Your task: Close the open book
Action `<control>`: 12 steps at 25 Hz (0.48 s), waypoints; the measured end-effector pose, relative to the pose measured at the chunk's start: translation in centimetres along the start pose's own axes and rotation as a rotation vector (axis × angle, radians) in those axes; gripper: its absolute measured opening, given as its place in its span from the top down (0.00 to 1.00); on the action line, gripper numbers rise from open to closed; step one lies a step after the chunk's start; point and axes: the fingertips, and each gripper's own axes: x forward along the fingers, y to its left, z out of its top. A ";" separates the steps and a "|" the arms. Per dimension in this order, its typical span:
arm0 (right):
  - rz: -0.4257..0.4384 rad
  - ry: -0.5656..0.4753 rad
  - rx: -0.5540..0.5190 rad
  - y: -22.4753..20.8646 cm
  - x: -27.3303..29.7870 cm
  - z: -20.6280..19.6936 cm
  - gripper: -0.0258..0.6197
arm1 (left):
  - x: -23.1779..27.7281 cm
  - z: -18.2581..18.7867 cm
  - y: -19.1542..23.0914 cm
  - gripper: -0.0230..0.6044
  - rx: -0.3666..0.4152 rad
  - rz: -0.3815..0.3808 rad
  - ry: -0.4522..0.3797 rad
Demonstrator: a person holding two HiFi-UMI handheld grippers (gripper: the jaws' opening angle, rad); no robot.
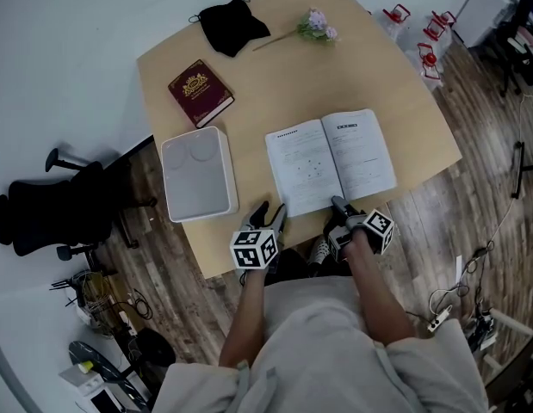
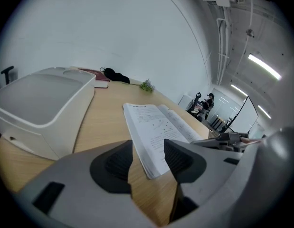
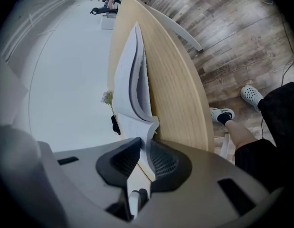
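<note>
The open book (image 1: 331, 157) lies flat with white printed pages up, near the front edge of the wooden table (image 1: 404, 101). My right gripper (image 1: 337, 205) meets the book's near edge by the spine. In the right gripper view the book (image 3: 132, 80) runs away from me and its lower edge sits pinched between the pads of my right gripper (image 3: 146, 158). My left gripper (image 1: 270, 213) stands open at the book's near left corner. In the left gripper view that corner of the book (image 2: 154, 127) reaches between the spread jaws of my left gripper (image 2: 147, 158) without touching the pads.
A white lidded box (image 1: 197, 175) stands just left of the book and fills the left of the left gripper view as the box (image 2: 42, 103). Farther back lie a closed dark red book (image 1: 200, 91), a black pouch (image 1: 233, 24) and a small flower sprig (image 1: 316, 24). A black office chair (image 1: 51, 213) stands left of the table.
</note>
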 end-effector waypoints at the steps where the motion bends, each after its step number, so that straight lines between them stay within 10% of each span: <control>1: 0.007 -0.001 0.012 0.2 -0.1 -0.1 0.85 | 0.3 -0.1 0.1 0.65 -0.022 -0.009 0.005; 12: 0.112 0.023 0.157 1.3 -0.9 -0.1 0.87 | 2.8 -0.2 0.4 0.57 -0.162 -0.064 0.016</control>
